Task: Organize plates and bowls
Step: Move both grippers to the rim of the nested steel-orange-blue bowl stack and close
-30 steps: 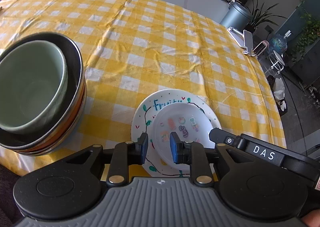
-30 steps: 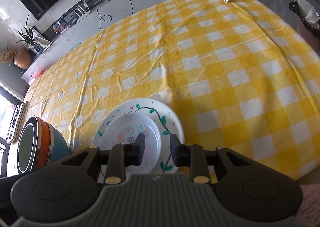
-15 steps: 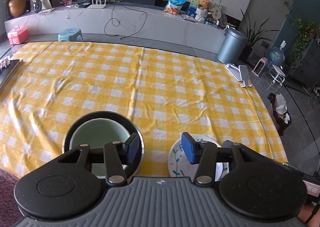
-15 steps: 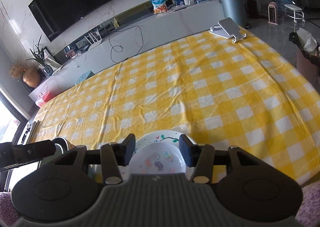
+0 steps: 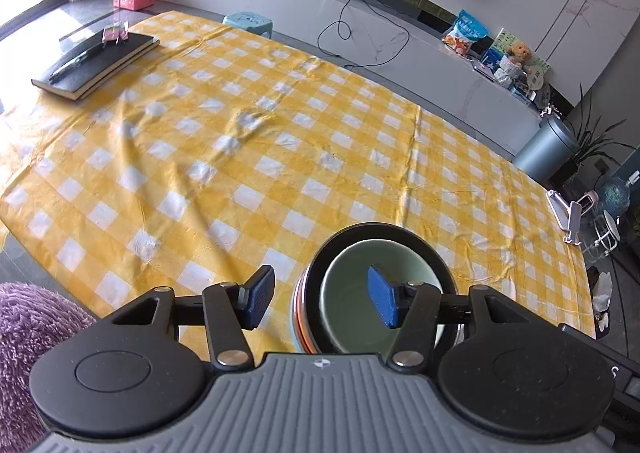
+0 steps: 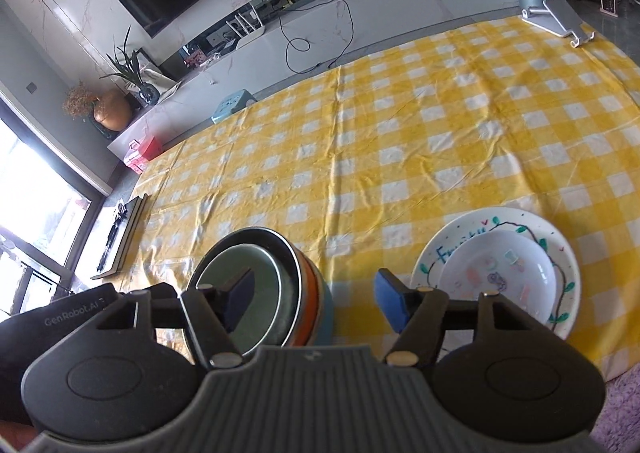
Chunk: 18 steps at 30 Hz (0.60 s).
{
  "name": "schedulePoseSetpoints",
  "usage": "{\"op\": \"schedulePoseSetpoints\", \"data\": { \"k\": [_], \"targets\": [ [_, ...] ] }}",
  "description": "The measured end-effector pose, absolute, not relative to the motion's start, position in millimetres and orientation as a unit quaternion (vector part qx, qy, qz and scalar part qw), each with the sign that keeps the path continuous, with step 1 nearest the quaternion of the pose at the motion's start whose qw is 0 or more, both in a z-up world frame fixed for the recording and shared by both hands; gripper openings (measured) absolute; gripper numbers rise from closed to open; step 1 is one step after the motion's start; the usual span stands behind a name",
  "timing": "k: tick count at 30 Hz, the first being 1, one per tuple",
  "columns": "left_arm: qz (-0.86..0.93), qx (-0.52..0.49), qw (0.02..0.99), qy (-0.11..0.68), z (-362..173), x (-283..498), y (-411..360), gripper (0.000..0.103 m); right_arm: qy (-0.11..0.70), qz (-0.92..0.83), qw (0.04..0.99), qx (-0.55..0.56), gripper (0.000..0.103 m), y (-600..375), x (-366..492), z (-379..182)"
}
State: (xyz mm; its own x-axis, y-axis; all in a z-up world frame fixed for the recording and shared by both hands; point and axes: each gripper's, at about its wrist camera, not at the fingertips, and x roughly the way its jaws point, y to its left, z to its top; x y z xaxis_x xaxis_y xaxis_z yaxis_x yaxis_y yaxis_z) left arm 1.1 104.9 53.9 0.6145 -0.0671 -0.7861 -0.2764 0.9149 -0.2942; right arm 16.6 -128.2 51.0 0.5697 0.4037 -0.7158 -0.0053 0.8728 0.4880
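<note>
Stacked bowls (image 5: 380, 289) sit at the lower centre of my left wrist view, a pale green bowl (image 5: 348, 293) nested innermost, resting on the yellow checked surface (image 5: 280, 141). My left gripper (image 5: 320, 303) hovers over them with its jaws spread wide, empty. In my right wrist view the stack appears at lower left, and a small white plate (image 6: 500, 273) lies on a larger painted plate (image 6: 460, 237) at lower right. My right gripper (image 6: 314, 299), jaws likewise spread and empty, sits between stack and plates. A black notebook (image 5: 96, 61) lies at upper left.
</note>
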Motion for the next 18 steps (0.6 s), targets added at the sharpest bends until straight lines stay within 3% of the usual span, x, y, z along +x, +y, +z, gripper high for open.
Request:
{"op": "schedulePoseSetpoints", "data": {
  "k": [18],
  "targets": [
    [0.04, -0.29, 0.822, 0.488, -8, 20, 127, 0.065, 0.526, 0.109, 0.801, 0.265, 0.059, -99, 45, -6]
  ]
}}
